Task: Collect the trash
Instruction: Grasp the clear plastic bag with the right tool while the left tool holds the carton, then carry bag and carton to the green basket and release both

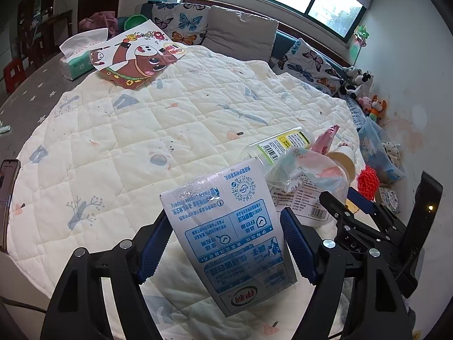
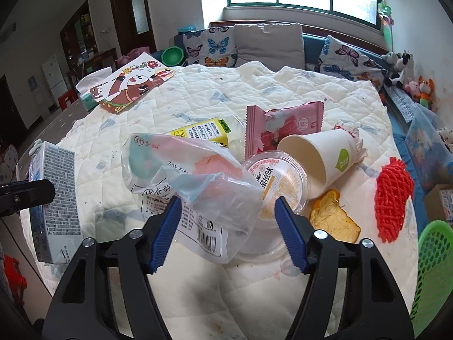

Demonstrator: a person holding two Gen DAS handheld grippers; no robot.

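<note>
My left gripper [image 1: 226, 243] is shut on a white and blue milk carton [image 1: 226, 235], held above the quilted table; the carton also shows in the right wrist view [image 2: 53, 201]. My right gripper [image 2: 226, 226] is open, its fingers on either side of a clear plastic bag [image 2: 198, 175] in a trash pile. The pile holds a plastic cup with an orange-label lid [image 2: 277, 184], a paper cup [image 2: 320, 155] on its side, a pink wrapper [image 2: 280, 127], a yellow-label bottle [image 2: 206, 133] and a piece of orange peel [image 2: 334, 215].
A red mesh net [image 2: 393, 198] lies at the table's right edge, a green basket [image 2: 436, 269] beyond it. A cartoon bag [image 1: 133, 56] and tissue pack [image 1: 76, 62] sit at the far left. A phone [image 1: 7, 198] lies at the left edge. A cushioned sofa stands behind.
</note>
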